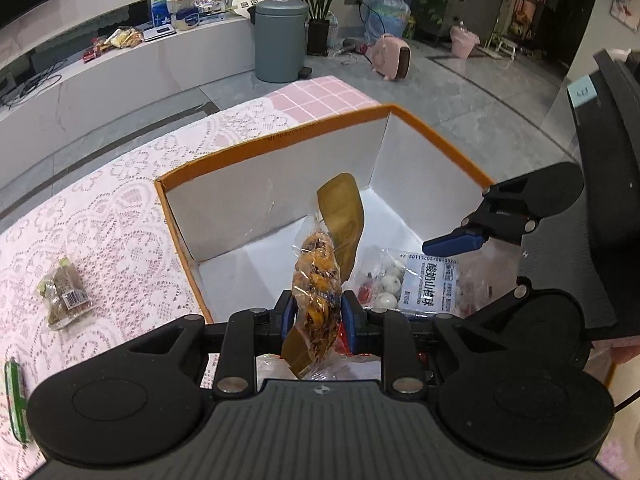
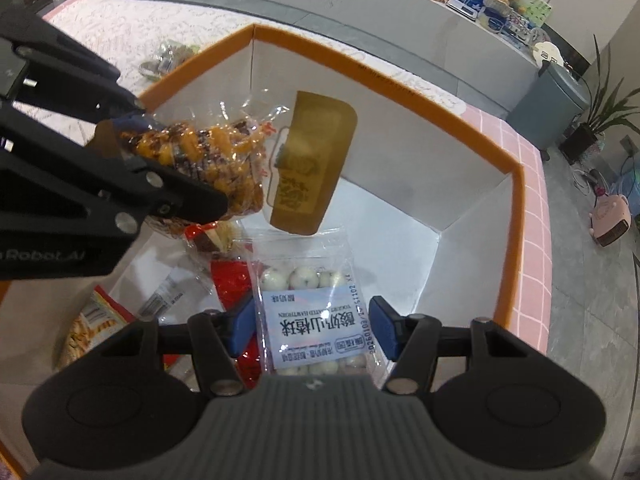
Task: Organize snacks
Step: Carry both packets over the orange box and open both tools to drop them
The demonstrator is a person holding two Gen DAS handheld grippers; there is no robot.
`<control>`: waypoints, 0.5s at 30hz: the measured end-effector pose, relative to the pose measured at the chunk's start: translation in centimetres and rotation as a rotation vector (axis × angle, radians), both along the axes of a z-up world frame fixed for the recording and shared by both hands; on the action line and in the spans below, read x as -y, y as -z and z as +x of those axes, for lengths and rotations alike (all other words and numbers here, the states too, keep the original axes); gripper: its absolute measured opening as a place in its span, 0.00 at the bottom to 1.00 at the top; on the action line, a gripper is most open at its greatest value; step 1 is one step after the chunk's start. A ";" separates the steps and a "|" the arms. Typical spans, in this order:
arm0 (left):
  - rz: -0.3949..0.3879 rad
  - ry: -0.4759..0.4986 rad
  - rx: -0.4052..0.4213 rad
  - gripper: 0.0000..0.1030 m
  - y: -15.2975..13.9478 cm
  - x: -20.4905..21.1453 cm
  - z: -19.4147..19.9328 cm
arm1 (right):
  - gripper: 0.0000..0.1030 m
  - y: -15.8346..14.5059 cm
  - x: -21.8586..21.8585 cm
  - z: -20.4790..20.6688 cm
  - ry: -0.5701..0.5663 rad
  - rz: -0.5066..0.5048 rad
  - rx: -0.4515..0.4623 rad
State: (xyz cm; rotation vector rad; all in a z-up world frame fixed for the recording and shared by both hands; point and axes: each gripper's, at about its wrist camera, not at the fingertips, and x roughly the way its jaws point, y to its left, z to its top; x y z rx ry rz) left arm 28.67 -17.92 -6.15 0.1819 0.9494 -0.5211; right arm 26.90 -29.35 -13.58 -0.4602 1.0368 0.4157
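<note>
My left gripper (image 1: 318, 316) is shut on a clear snack pack (image 1: 318, 276) of orange-brown pieces with a gold end, held above the orange-rimmed white box (image 1: 280, 136). The pack also shows in the right wrist view (image 2: 224, 160), over the box (image 2: 516, 184). My right gripper (image 2: 312, 328) is open, its blue pads either side of a white-ball snack bag (image 2: 310, 316) lying in the box; whether they touch it I cannot tell. That bag shows in the left wrist view (image 1: 408, 280), with the right gripper (image 1: 456, 242) above it.
Red and yellow snack packs (image 2: 236, 292) lie on the box floor. A brown snack pack (image 1: 64, 292) and a green stick pack (image 1: 16, 396) lie on the lace tablecloth (image 1: 100, 220) left of the box. A grey bin (image 1: 280, 40) stands beyond the table.
</note>
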 end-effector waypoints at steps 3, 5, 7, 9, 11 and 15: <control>0.019 0.009 0.006 0.27 0.1 0.4 -0.2 | 0.57 0.2 0.1 0.3 0.001 0.009 -0.009; 0.029 0.013 0.010 0.27 0.0 0.6 -0.2 | 0.58 0.2 0.2 0.5 0.002 0.016 -0.008; 0.031 0.016 0.009 0.27 -0.1 0.6 -0.4 | 0.58 0.2 0.3 0.3 0.003 0.019 -0.008; 0.031 0.020 0.014 0.27 -0.2 0.6 -0.5 | 0.58 0.1 0.3 0.2 0.002 0.019 -0.006; 0.037 0.022 0.019 0.27 -0.3 0.7 -0.7 | 0.58 0.0 0.3 0.1 -0.001 0.019 -0.004; 0.053 0.029 0.026 0.27 -0.7 0.8 -1.0 | 0.58 -0.2 0.2 -0.3 -0.010 0.018 0.007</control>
